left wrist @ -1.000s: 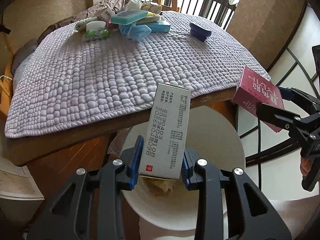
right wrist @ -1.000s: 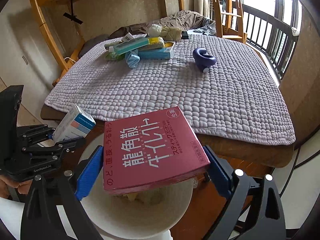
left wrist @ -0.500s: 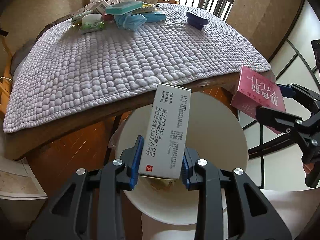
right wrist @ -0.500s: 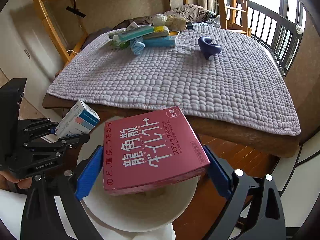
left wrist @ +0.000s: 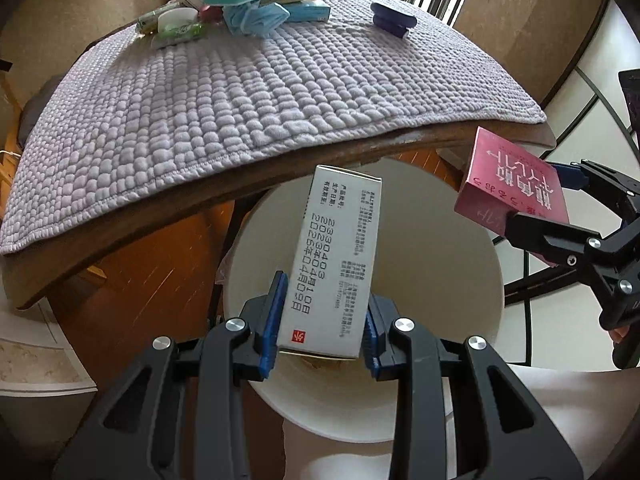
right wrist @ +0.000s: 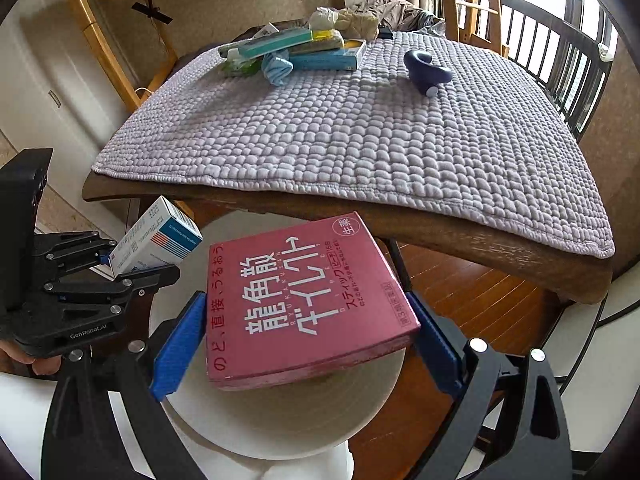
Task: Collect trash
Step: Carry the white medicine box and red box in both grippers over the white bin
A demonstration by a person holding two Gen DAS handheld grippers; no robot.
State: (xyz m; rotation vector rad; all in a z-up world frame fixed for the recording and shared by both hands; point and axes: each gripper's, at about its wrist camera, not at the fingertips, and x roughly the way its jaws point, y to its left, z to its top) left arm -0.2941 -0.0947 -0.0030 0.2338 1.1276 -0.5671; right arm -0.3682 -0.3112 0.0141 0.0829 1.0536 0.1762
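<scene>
Left wrist view: left gripper clamps the white box above the bin. Right gripper spans wide, pinching the pink box; released flat, I reckon it could catch the rim below.

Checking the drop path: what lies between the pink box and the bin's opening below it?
Nothing: in the right wrist view the pink box hangs directly over the white bin.
</scene>
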